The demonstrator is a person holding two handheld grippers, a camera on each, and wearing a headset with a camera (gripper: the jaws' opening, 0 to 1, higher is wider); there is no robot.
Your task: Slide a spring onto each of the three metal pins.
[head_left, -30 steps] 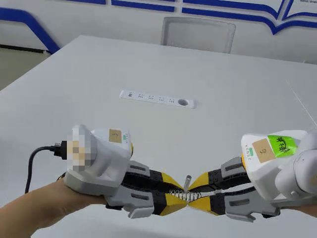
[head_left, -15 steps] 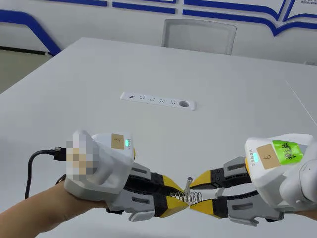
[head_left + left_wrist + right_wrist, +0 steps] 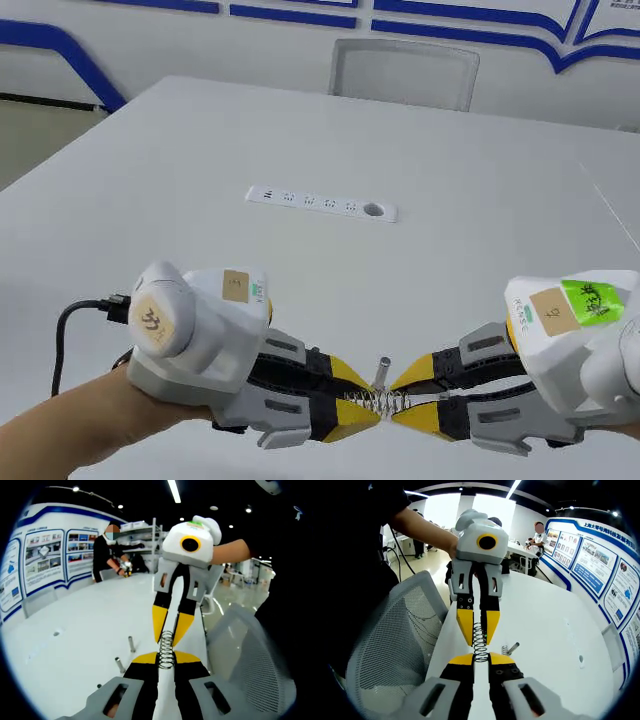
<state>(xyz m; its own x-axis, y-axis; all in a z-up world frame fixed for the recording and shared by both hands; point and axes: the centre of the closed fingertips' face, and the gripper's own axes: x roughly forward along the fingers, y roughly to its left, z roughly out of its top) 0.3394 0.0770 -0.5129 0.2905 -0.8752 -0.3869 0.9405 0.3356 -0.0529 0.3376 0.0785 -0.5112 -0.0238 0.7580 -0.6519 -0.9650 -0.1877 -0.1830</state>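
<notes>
A small coil spring hangs level between the two yellow-tipped grippers. My left gripper is shut on its left end and my right gripper is shut on its right end. In the left gripper view the spring runs from my own tips up into the right gripper. The right gripper view has the same spring between my own tips and the left gripper. One metal pin stands just behind the spring. Two bare pins stand on the table.
The white table carries a power strip at mid distance. A grey chair stands at the far edge. A black cable trails from the left gripper. A mesh chair is close to the table's near edge.
The two grippers have drawn slightly apart, so more of the spring shows between their tips. The right gripper has shifted a little to the right.
</notes>
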